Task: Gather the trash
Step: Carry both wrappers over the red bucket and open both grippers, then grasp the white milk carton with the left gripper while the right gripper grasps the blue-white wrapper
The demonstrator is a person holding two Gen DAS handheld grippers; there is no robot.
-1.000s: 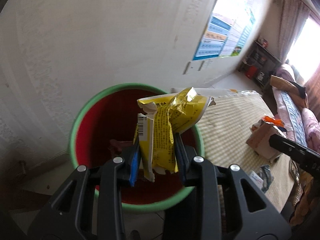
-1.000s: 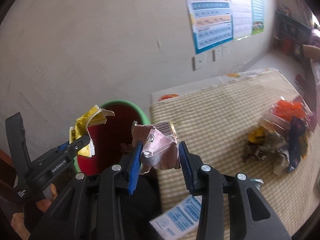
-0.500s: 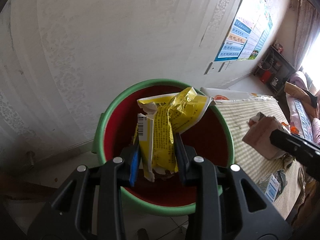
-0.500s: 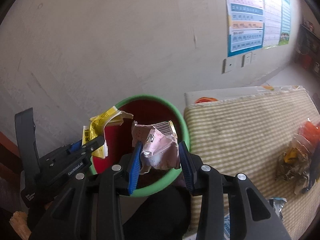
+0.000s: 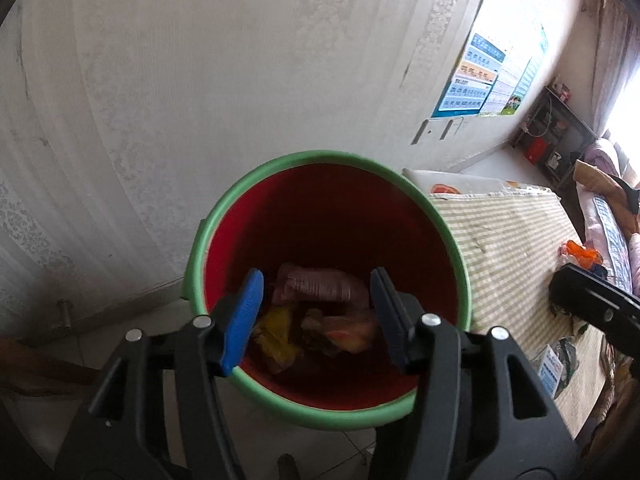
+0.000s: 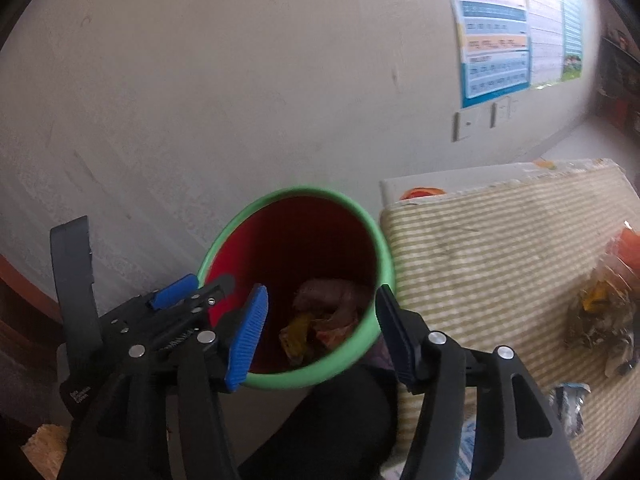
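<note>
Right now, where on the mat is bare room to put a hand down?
The striped mat is bare from the bin across its middle. Its far right is crowded with a wrapper pile, and more wrappers lie on its near edge.

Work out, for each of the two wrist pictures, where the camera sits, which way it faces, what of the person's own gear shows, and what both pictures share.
Left wrist: sits on the left gripper, faces steeply down into the green-rimmed bucket; its open fingers show, and the right gripper's edge.
Right wrist: sits on the right gripper, faces down and toward the wall; its open fingers show, with the left gripper beside them.
Shared: the bucket, wrappers inside it, the striped mat, the wall poster.
</note>
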